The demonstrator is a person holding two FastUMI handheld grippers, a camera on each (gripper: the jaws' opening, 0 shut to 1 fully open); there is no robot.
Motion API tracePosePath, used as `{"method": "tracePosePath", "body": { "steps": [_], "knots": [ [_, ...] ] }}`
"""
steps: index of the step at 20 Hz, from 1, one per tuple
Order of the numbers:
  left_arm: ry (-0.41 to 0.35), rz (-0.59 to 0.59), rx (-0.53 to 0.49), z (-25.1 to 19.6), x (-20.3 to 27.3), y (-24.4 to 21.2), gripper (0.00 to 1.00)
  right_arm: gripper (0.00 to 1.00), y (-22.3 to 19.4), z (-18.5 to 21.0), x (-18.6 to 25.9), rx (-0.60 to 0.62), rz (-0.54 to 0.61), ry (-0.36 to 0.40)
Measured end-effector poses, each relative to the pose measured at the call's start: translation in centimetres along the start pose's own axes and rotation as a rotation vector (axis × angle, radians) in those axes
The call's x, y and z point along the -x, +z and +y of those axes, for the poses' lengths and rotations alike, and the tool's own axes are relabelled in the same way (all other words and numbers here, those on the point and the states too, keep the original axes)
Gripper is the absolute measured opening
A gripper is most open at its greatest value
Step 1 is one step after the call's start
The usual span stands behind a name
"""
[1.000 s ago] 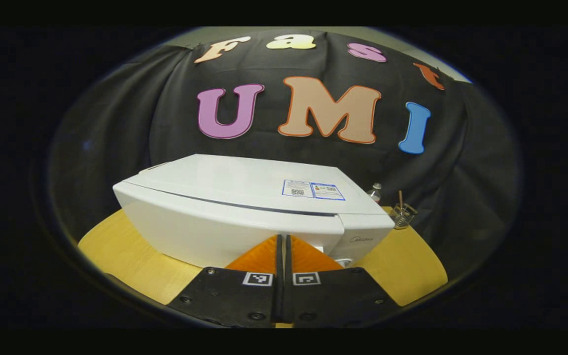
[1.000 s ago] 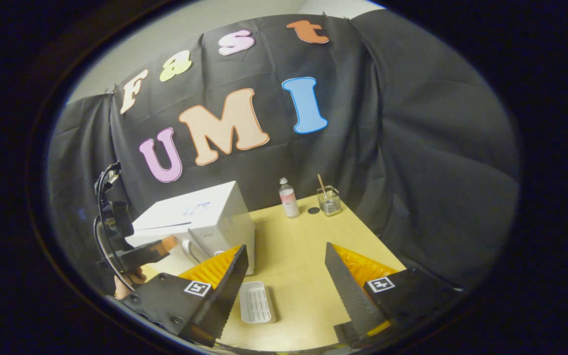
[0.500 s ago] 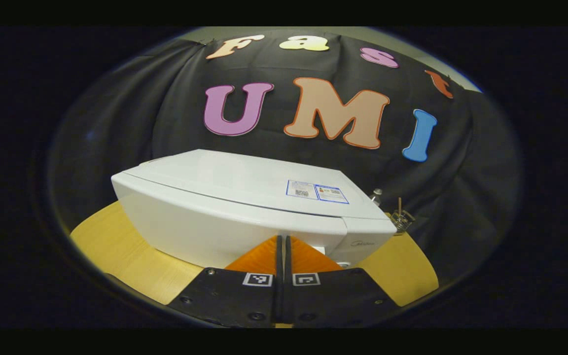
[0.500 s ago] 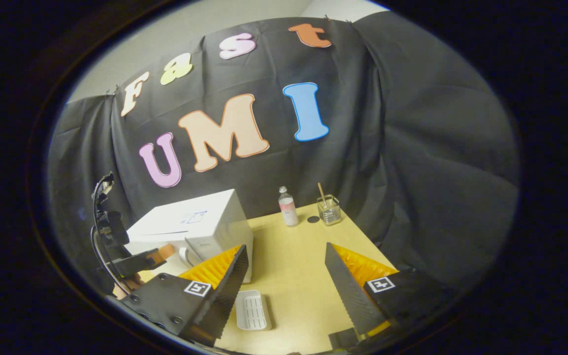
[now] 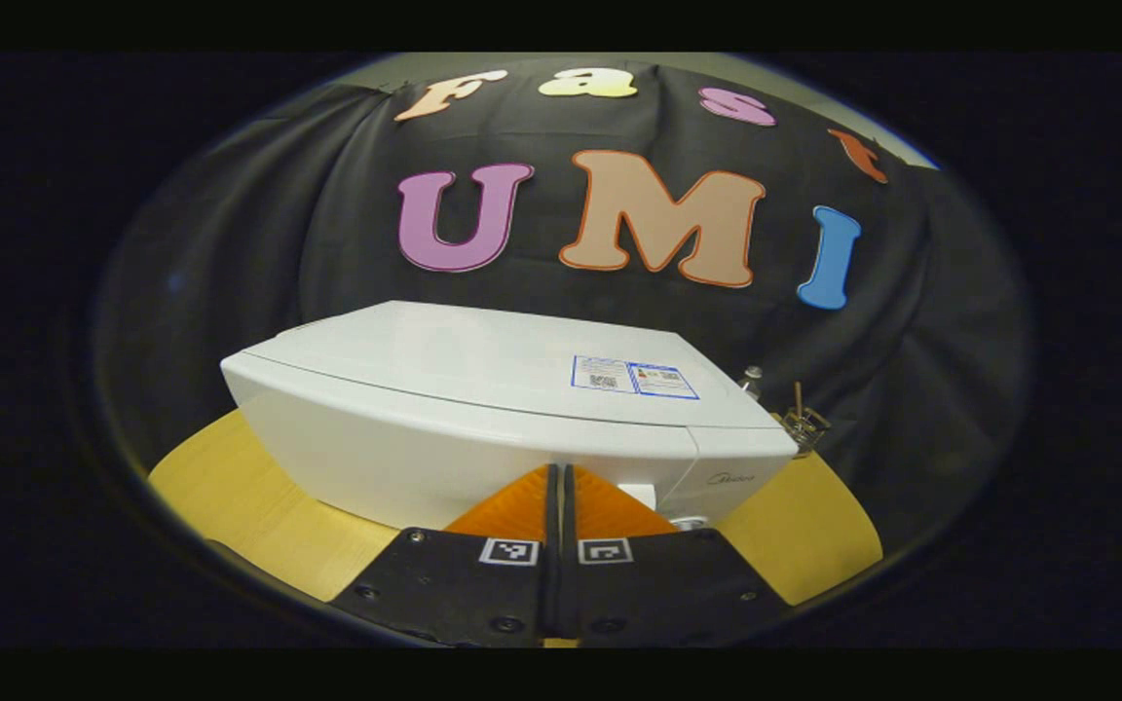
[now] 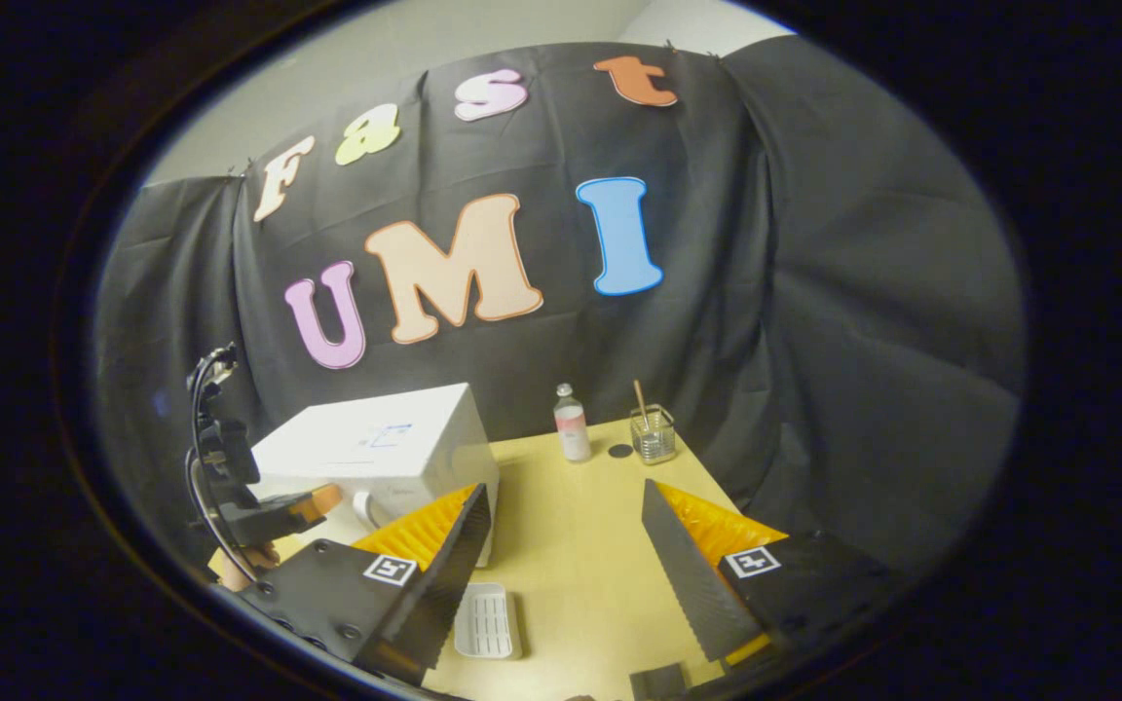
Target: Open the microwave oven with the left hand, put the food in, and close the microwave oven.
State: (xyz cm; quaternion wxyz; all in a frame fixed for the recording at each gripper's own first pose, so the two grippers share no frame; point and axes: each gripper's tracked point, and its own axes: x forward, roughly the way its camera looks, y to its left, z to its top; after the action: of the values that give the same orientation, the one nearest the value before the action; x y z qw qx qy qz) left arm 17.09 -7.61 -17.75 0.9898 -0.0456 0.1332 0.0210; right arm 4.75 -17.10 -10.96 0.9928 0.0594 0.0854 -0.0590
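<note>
The white microwave stands on the yellow table with its door flush against the body. My left gripper is shut, with nothing between its fingers, and its tips rest against the lower front of the door near the control panel. In the right gripper view the microwave sits at the left, and the left gripper is at its front, held by a hand. My right gripper hovers open over the table, holding nothing. A white ridged tray lies on the table below its left finger. The microwave's inside is hidden.
A small bottle, a glass jar with a stick in it and a dark disc stand at the back of the table, right of the microwave. The black cloth wall rises close behind.
The dark gap along the top of the microwave door has narrowed to a thin seam; the door has swung in flush. The right gripper has drifted a little, and the tray sits lower in its view.
</note>
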Motion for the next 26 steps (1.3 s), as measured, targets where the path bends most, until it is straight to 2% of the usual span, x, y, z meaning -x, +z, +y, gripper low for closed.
{"method": "tracePosePath", "body": {
  "steps": [3,15,16,17,18,19,21,22,23,24,25,26],
  "knots": [
    [0.020,0.011,-0.028,0.7,0.8,0.6,0.01,0.91,0.7,0.6,0.1,0.011,-0.014,0.014],
    [0.046,-0.159,-0.072,2.0,10.7,7.5,0.00,0.91,1.9,2.0,0.2,0.040,-0.016,0.075],
    [0.054,-0.165,-0.084,2.1,11.6,7.9,0.10,0.91,2.0,2.3,0.1,0.042,-0.017,0.086],
    [0.063,-0.170,-0.095,2.5,12.2,8.1,0.00,0.91,2.2,2.6,0.1,0.043,-0.019,0.098],
    [0.070,-0.159,-0.097,2.7,12.8,8.0,0.00,0.91,2.4,3.0,0.0,0.048,-0.023,0.109],
    [0.077,-0.148,-0.090,2.8,13.4,7.8,0.04,0.91,2.6,3.2,0.0,0.053,-0.023,0.118],
    [0.090,-0.151,-0.061,3.0,14.7,8.1,0.04,0.91,2.7,3.8,0.1,0.062,-0.016,0.141],
    [0.098,-0.156,-0.054,3.2,15.3,8.3,0.00,0.91,2.9,4.1,0.1,0.066,-0.018,0.148],
    [0.105,-0.157,-0.056,3.5,15.8,8.2,0.06,0.91,3.1,4.2,0.1,0.073,-0.022,0.153],
    [0.110,-0.162,-0.060,3.8,16.2,8.2,0.07,0.91,3.3,4.2,0.2,0.080,-0.028,0.154],
    [0.117,-0.159,-0.061,4.0,16.5,8.0,0.14,0.91,3.6,4.2,0.3,0.086,-0.034,0.153],
    [0.123,-0.154,-0.057,4.3,16.9,7.7,0.11,0.91,3.8,4.3,0.3,0.092,-0.040,0.154]
  ]
}}
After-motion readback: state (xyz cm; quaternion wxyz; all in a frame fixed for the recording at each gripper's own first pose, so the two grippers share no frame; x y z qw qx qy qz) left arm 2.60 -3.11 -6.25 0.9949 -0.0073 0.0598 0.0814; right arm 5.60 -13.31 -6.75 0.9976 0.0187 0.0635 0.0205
